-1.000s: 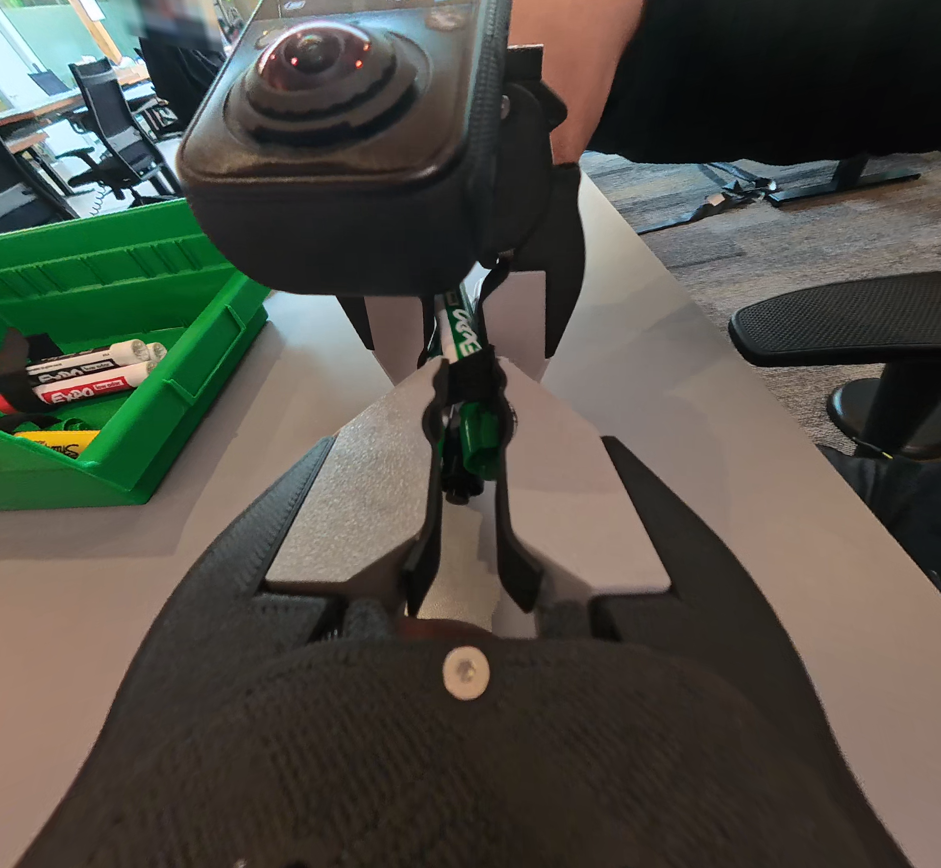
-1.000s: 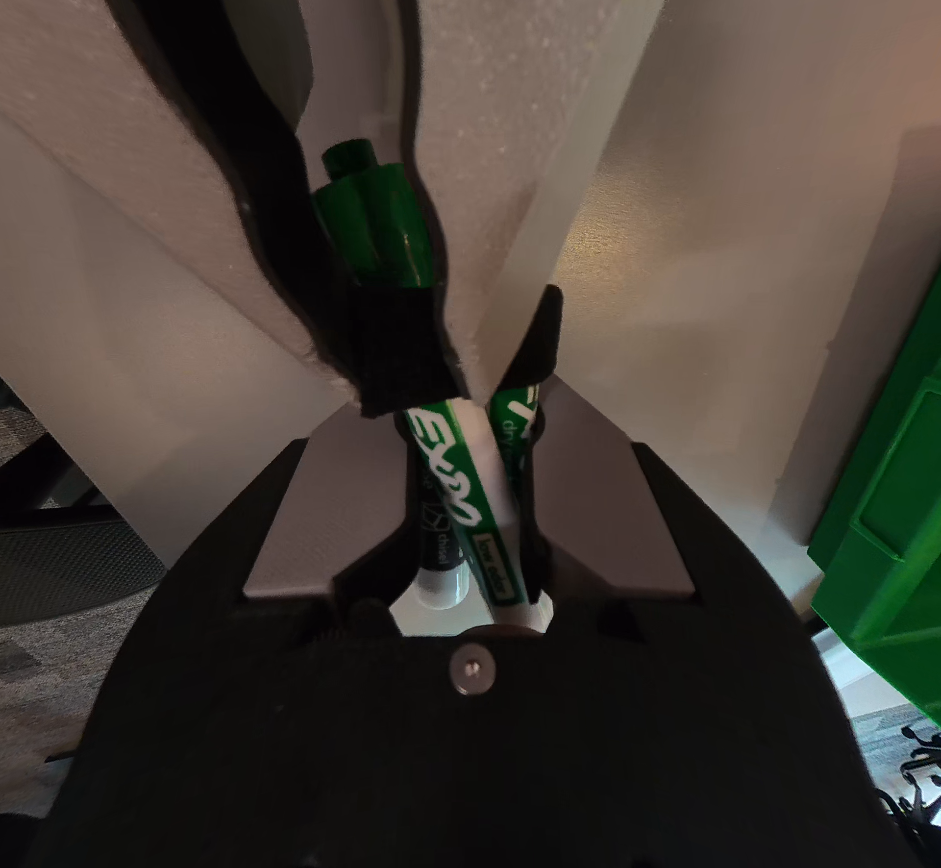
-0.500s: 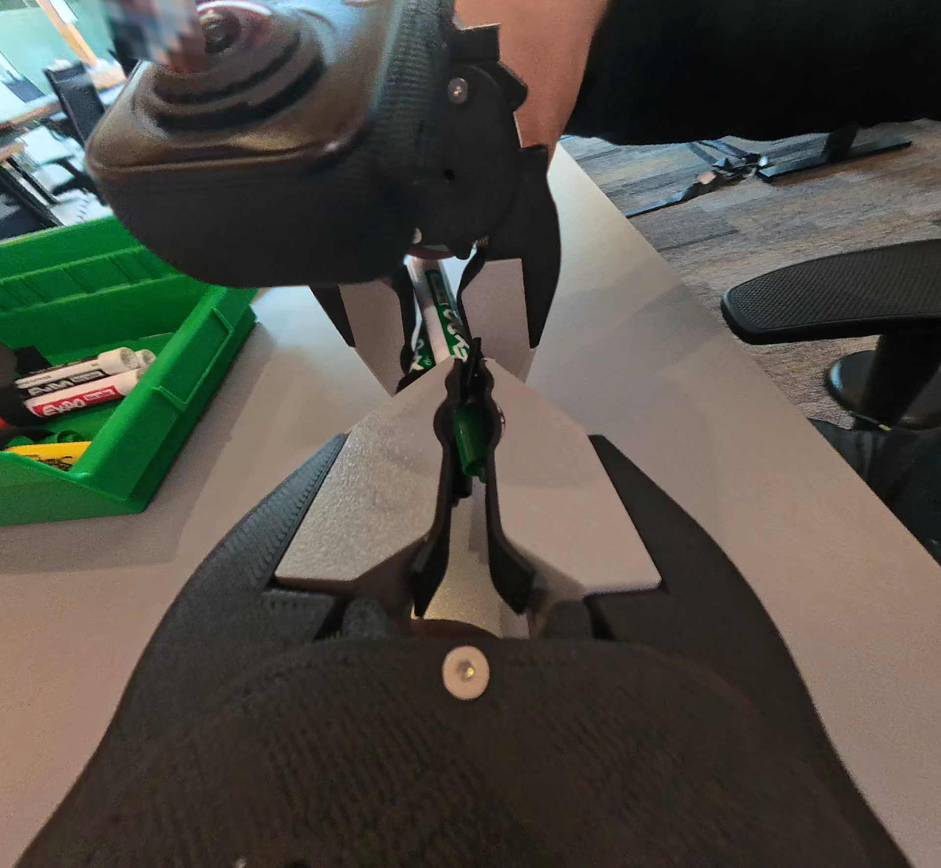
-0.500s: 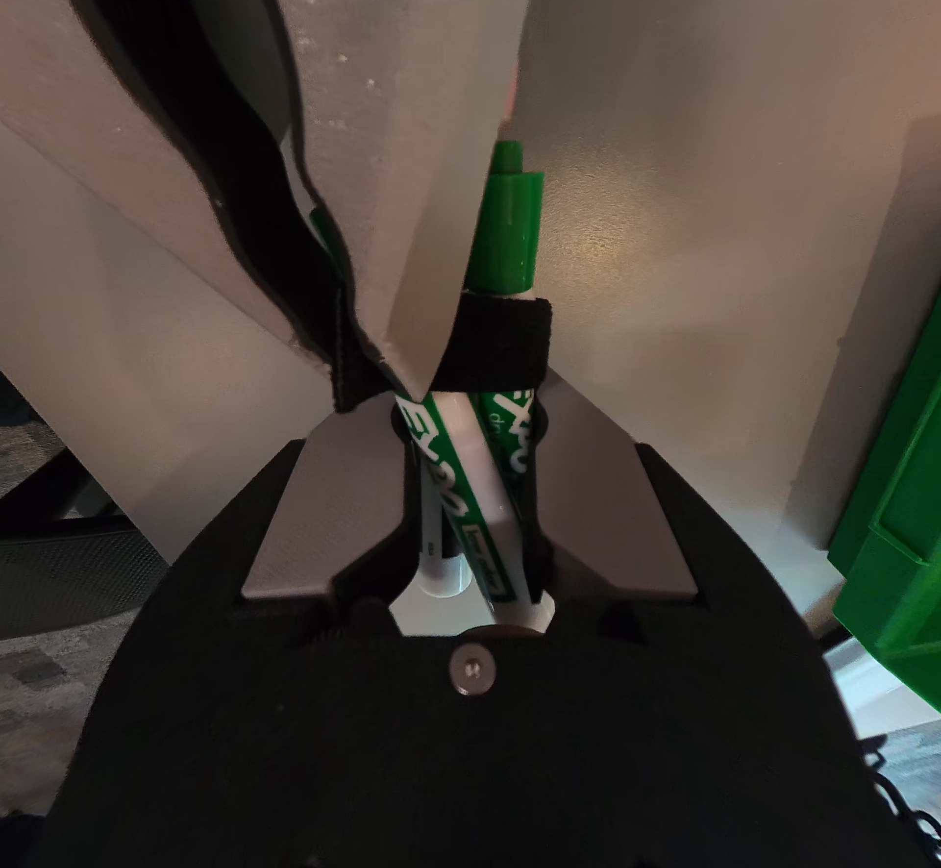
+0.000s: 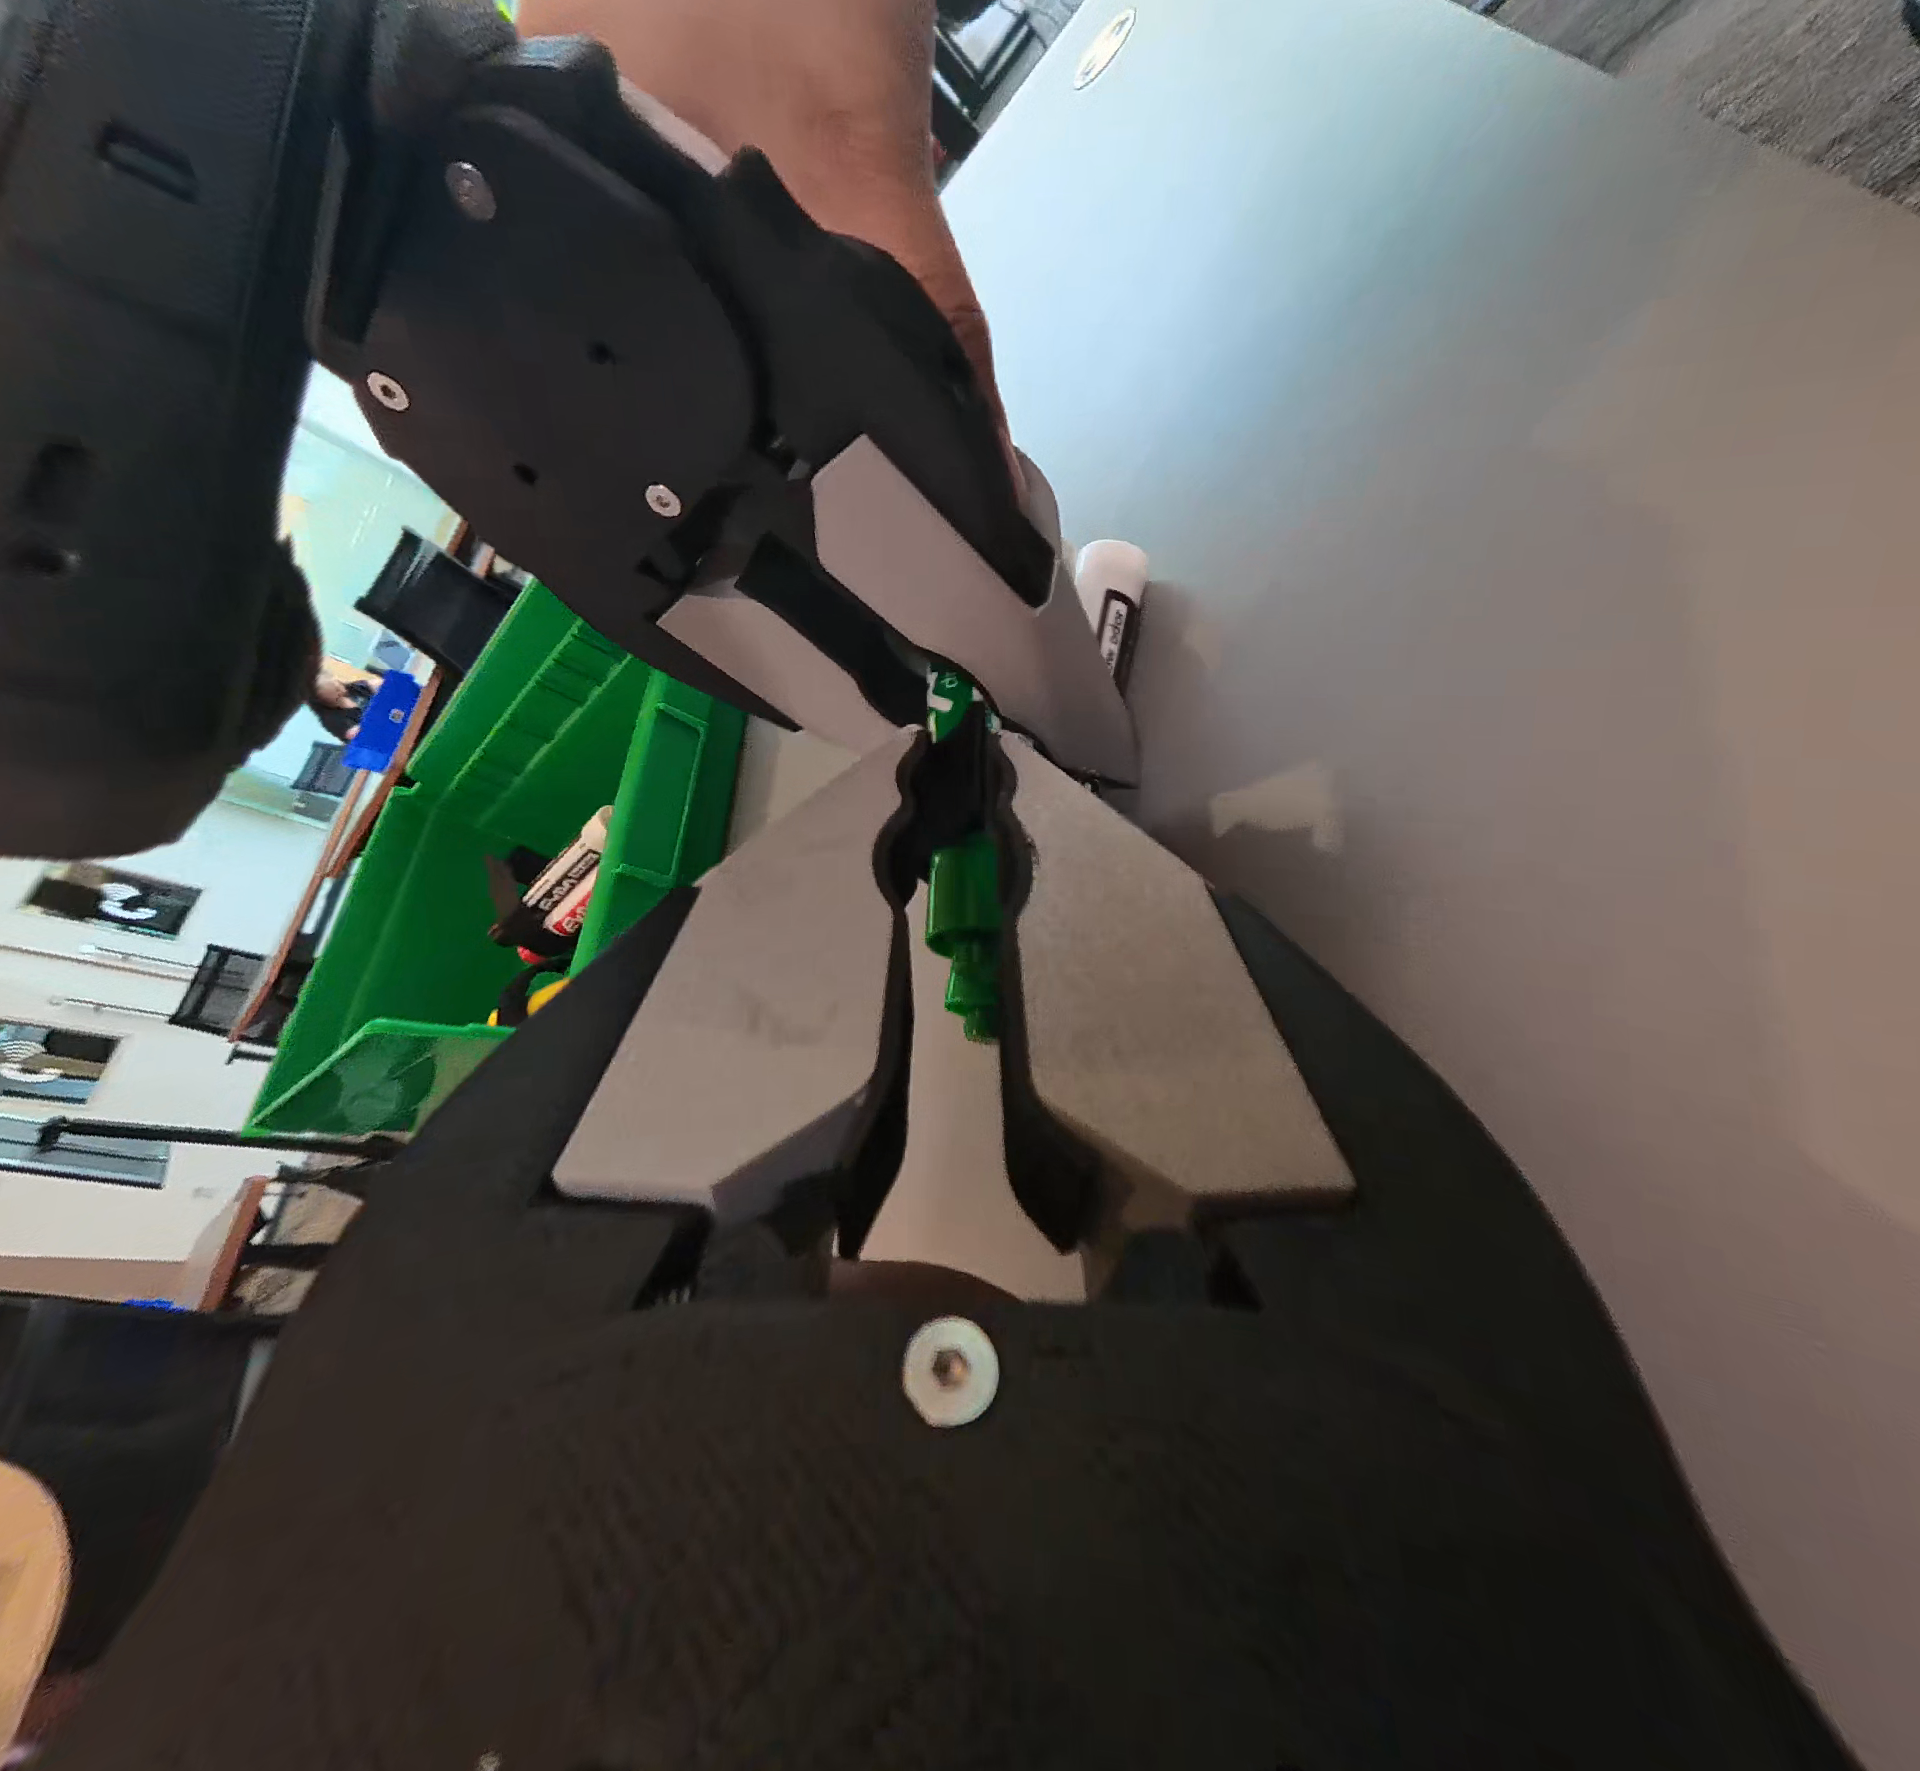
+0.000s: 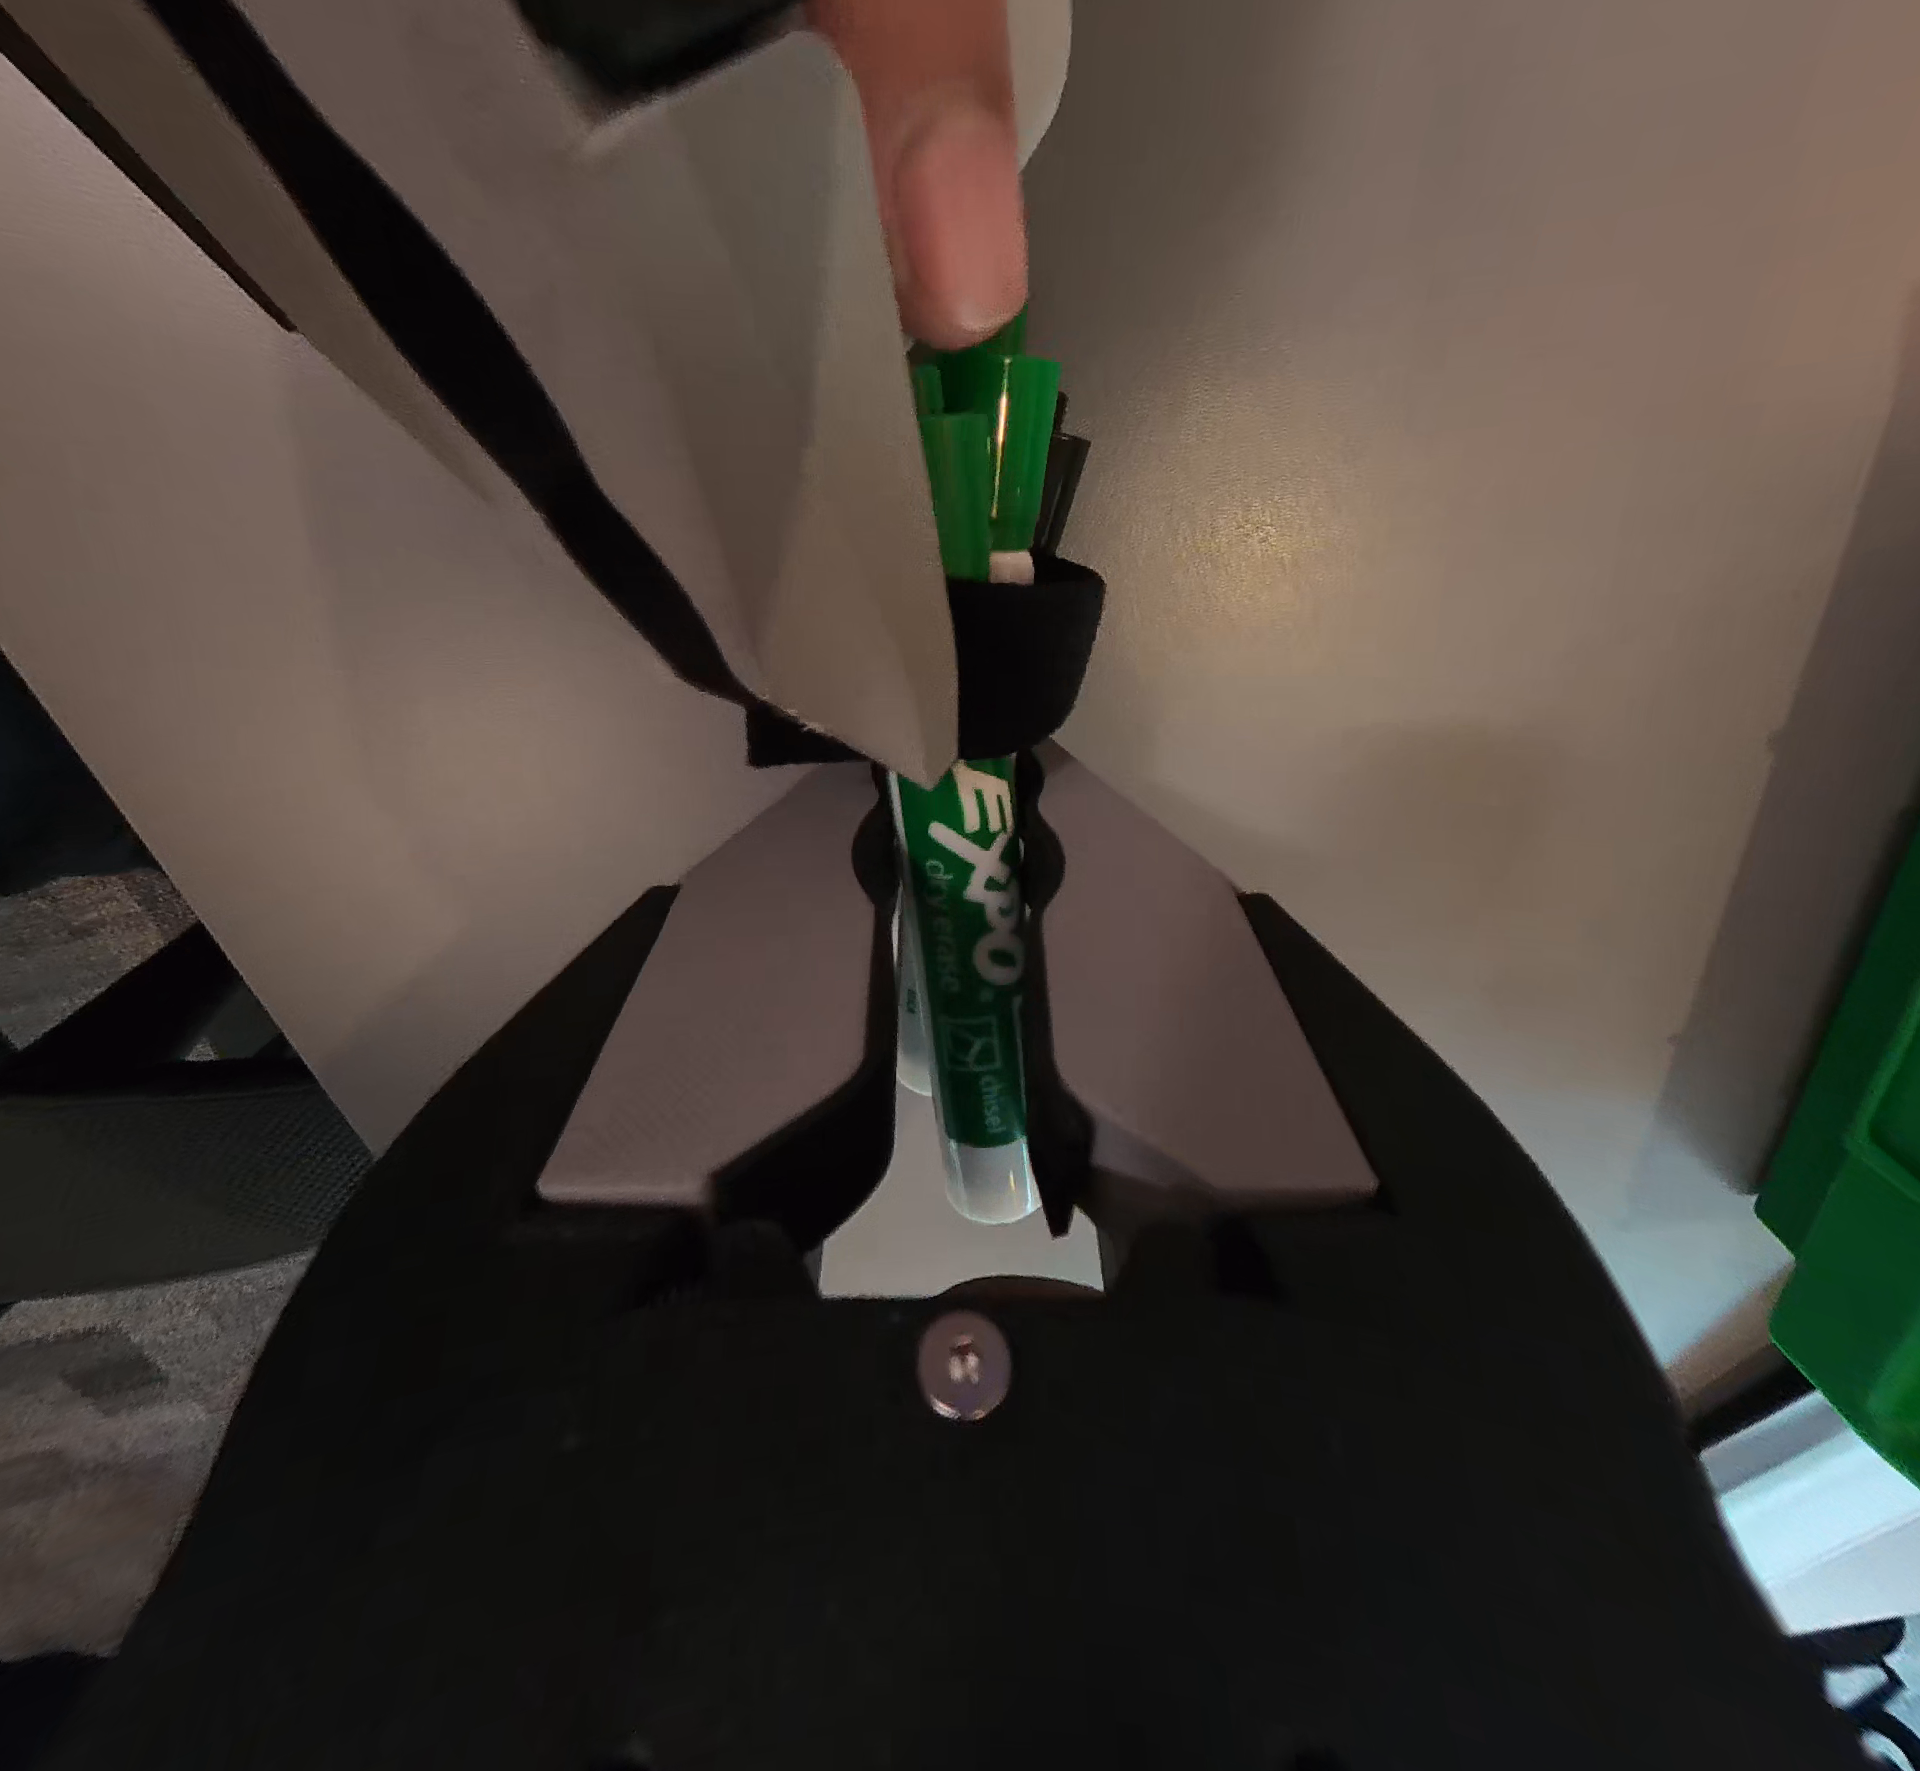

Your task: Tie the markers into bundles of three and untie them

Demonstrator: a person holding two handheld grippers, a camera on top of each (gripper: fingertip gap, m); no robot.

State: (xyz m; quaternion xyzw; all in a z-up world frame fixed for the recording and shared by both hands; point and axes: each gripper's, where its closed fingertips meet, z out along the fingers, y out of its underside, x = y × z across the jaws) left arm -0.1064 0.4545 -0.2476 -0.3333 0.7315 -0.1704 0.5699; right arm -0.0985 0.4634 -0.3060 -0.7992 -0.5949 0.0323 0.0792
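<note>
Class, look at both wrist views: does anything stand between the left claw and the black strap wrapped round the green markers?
Nothing visible does. The left claw is already closed at the black strap around the bundle of green-capped markers, while the right claw grips the marker barrels.

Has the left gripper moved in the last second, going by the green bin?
Yes. The left gripper has rolled: the green bin and table, level before, now slant steeply, while it grips the black strap round the markers.

Pale grey table [image 5: 1455, 371] with a green bin on it.
The green plastic bin [image 5: 499, 848] sits on the tabletop and holds several markers [image 5: 566, 880].
</note>
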